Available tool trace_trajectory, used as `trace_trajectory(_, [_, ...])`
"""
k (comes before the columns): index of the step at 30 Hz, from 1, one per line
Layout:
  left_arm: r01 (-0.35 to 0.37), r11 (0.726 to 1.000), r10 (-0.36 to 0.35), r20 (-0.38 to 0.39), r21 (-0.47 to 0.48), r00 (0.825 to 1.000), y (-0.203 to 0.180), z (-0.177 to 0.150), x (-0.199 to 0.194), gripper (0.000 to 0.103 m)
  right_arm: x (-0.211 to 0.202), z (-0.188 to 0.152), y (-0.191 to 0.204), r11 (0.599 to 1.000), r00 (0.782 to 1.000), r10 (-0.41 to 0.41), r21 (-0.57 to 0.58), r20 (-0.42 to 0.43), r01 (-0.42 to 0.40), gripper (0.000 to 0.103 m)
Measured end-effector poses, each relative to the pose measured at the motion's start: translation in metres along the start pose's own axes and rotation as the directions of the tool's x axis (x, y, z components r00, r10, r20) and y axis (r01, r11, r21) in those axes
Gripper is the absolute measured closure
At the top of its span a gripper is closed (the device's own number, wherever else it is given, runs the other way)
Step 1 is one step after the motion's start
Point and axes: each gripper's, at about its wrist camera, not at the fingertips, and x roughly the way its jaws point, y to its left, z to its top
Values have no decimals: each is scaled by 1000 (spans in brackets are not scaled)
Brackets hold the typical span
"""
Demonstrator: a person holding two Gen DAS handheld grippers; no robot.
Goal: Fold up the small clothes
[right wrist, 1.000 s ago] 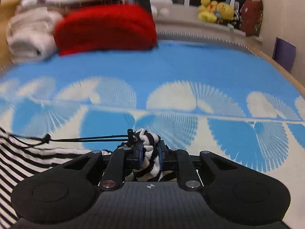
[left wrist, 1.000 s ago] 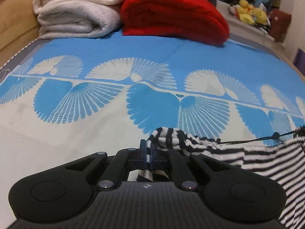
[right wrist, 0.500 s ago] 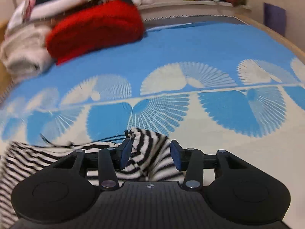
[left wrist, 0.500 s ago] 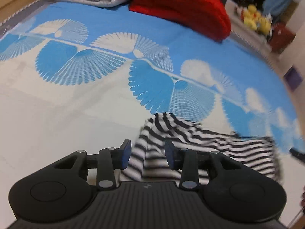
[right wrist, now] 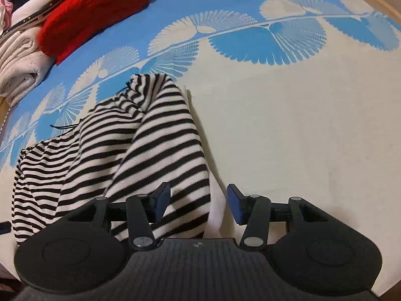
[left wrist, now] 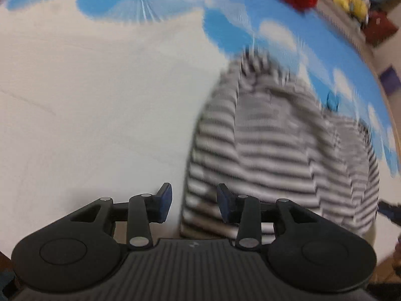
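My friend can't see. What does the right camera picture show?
Striped shorts lie flat on a blue and cream bedspread. The right gripper hangs just above one edge, its jaws open and holding nothing. A red blanket sits far back.

Both wrist views look steeply down along their fingers, close above the bed cover [right wrist: 288, 130]. The left wrist view, motion-blurred, sits at the near left edge of the striped garment [left wrist: 270, 150]; the right wrist view sits at its near right edge. They share the garment and the red blanket [right wrist: 92, 7] beyond it.
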Motion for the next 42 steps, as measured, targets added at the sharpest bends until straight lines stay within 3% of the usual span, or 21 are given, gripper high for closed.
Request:
trace_trajectory(2, [-26,1000,27,-57,14,998,-2,-4,11,59,9,-4,-2,1000,999,-9,10,-50,10,51])
trace_trajectory(5, [-65,997,68,-73,44,995,-4,-6,18,62,12,-14,-4,1000,997,-4,8,-80,4,51])
trace_trajectory(6, [-56,997,60,-75,46,995,-6,-5,19,76,12,-15,-3,1000,997,-6,-4,-80,6,55])
trace_trajectory(7, [-40,998,44,-81,50,996,-7,-6,19,86,12,-16,-3,1000,997,-4,-11,-78,3,70])
trace_trajectory(8, [-17,998,22,-87,63,996,-10,-7,19,103,10,-17,-4,1000,997,10,-9,-75,-11,81])
trace_trajectory(9, [-6,997,13,-77,83,997,-13,-8,17,103,8,-17,-6,1000,998,23,0,-66,-23,91])
trace_trajectory(12, [12,996,-15,36,91,999,-12,-8,-6,103,-16,-12,-16,993,995,99,55,28,-100,95])
trace_trajectory(14, [7,999,-14,160,47,987,-1,-6,-30,103,-39,-9,-24,980,979,166,92,115,-177,96])
trace_trajectory(16, [-9,1000,6,207,12,978,10,-7,-42,103,-53,-10,-33,976,971,181,93,155,-197,100])
trace_trajectory(17, [-26,1000,27,191,-6,981,14,-9,-40,103,-55,-12,-38,979,977,162,102,141,-177,100])
trace_trajectory(19, [-67,998,66,108,2,992,14,-12,-28,103,-41,-19,-49,984,994,108,136,31,-111,101])
trace_trajectory(22, [-137,987,137,-1,82,991,2,-15,-6,103,-17,-29,-48,996,993,17,86,-118,-7,101])
trace_trajectory(25, [-152,987,151,16,60,988,0,-10,-9,102,-10,-32,-38,996,984,-89,-6,-155,89,103])
trace_trajectory(26, [-160,986,158,45,52,986,-3,-8,-14,100,-9,-33,-34,984,973,-175,-59,-152,167,103])
trace_trajectory(28, [-165,984,158,120,59,980,-14,-5,-23,94,-9,-32,-32,964,957,-258,-107,-134,245,103])
trace_trajectory(31, [-112,989,91,210,94,973,-33,-4,-37,89,-29,-20,-32,989,989,-146,-13,8,146,101])
trace_trajectory(33, [-64,990,34,232,123,972,-49,0,-37,89,-46,-14,-21,998,988,-61,-10,141,63,100])
trace_trajectory(34, [-44,989,10,235,141,972,-57,1,-35,89,-49,-14,-16,999,986,-27,-20,167,30,94])
trace_trajectory(37, [-2,981,-41,218,194,975,-86,4,-27,86,-40,-12,5,991,981,132,-42,145,-127,66])
trace_trajectory(39, [-5,976,-38,192,217,981,-106,7,-11,83,-27,-13,26,981,980,178,-93,90,-170,65])
trace_trajectory(42, [-58,969,25,140,239,990,-127,8,11,80,-1,-11,57,974,991,126,-194,34,-117,65])
